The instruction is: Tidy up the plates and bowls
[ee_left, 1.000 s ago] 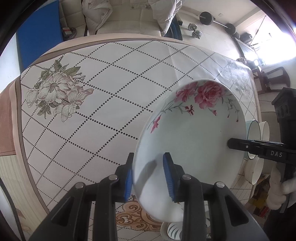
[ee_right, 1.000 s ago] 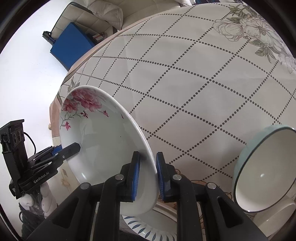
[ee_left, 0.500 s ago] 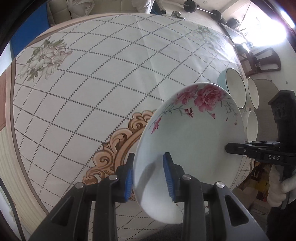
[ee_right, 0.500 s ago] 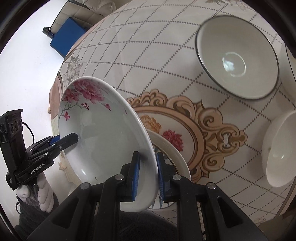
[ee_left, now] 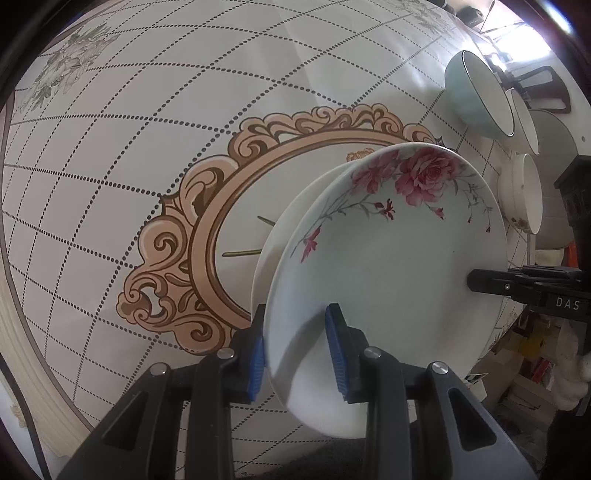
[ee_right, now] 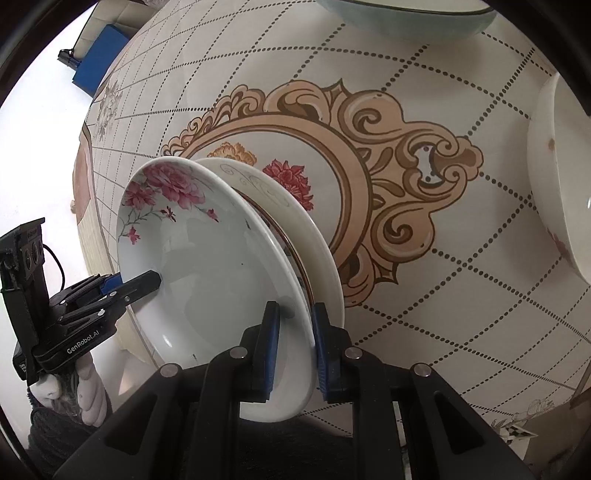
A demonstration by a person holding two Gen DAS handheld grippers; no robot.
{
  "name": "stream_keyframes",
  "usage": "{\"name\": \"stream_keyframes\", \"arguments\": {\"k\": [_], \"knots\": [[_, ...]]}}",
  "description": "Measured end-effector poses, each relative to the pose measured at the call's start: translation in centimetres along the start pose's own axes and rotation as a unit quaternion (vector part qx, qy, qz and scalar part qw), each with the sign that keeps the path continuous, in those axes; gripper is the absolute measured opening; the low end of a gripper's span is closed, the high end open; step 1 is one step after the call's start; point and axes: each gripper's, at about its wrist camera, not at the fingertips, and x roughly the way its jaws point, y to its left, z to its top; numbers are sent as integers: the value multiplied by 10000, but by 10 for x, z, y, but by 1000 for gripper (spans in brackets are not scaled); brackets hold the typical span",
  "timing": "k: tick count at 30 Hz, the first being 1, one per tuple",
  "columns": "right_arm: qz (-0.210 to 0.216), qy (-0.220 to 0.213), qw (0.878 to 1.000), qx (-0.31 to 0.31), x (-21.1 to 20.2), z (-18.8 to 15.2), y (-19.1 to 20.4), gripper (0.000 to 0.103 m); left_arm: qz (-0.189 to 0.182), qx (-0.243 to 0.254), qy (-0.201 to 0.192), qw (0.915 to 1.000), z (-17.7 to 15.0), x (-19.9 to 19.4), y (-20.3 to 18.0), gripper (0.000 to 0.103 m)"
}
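Note:
A white plate with pink roses is held by both grippers at opposite rims. My left gripper is shut on its near rim; it shows from the side in the right wrist view. My right gripper is shut on the same rose plate; its tip shows in the left wrist view. The rose plate sits just above a cream plate that lies on the table's ornate medallion; this cream plate also shows in the left wrist view.
A teal bowl, a white bowl behind it and a small white bowl stand at the table's right. In the right wrist view the teal bowl is at top and a white bowl at right. The tablecloth spreads left.
Both grippers have carried the rose plate down and over the table's middle. It now hangs close above the cream plate, and the bowls have shifted toward the frame edges.

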Motion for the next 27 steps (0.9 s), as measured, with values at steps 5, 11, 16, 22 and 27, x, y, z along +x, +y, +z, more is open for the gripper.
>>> {"name": "stream_keyframes", "arguments": {"k": [5, 11, 16, 22, 27], "knots": [[-235, -36, 9996, -122, 3, -1, 6, 20, 64, -34, 67, 10000, -7, 7, -3, 28], [-471, -79, 9988, -118, 8, 3, 12, 21, 92, -62, 80, 9999, -13, 10, -6, 28], [-541, -102, 9984, -116, 6, 3, 11, 22, 71, -101, 89, 9999, -13, 7, -4, 27], [-595, -138, 9981, -42, 11, 3, 18, 25, 24, -345, 149, 9993, -13, 0, 8, 28], [-699, -201, 9974, -12, 12, 1, 20, 26, 121, -453, 198, 9987, -15, -6, 10, 29]]}}
